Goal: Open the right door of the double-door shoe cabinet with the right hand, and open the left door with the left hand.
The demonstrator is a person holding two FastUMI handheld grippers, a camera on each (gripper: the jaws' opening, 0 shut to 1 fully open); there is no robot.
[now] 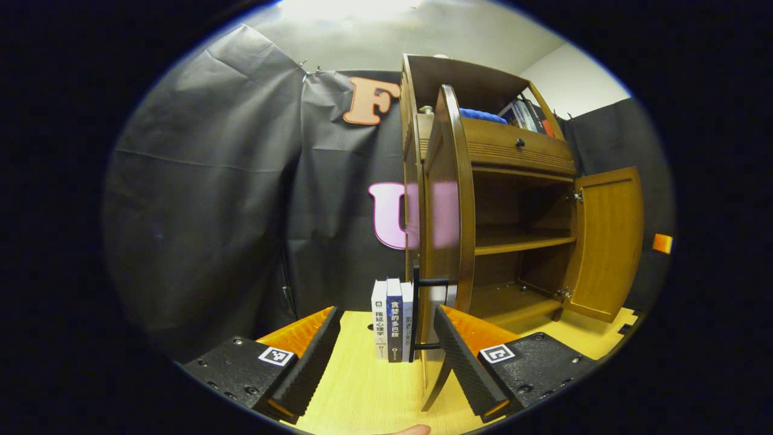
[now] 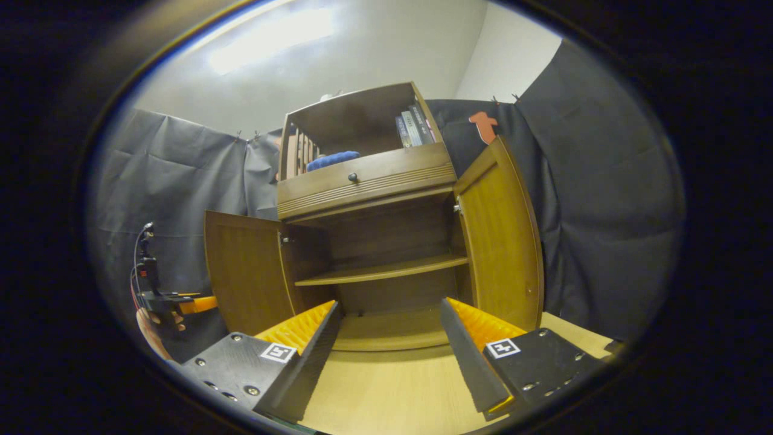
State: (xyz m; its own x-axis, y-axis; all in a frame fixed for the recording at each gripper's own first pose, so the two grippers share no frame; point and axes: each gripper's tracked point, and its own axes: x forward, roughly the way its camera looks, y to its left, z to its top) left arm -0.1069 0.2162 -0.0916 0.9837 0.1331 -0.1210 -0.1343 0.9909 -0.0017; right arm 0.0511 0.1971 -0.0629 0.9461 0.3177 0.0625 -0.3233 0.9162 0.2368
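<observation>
Both doors of the shoe cabinet [image 2: 368,241] stand open on the bench [image 2: 392,386], the left gripper [image 1: 386,356] released just before the left door [image 1: 450,205], the right gripper [image 2: 389,356] released, facing the shelves.

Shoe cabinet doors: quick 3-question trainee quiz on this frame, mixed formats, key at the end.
1. True or false: both doors of the shoe cabinet stand open.
2. Multiple choice: what stands on the floor beside the left door, ahead of the left claw? A) a shoe B) upright books C) a bottle
3. Fill in: the right claw is ____ (open/shut), holding nothing.

Key
1. True; the left door and the right door are both swung out, baring the middle shelf.
2. B, the upright books.
3. open; the left claw is open too.
</observation>
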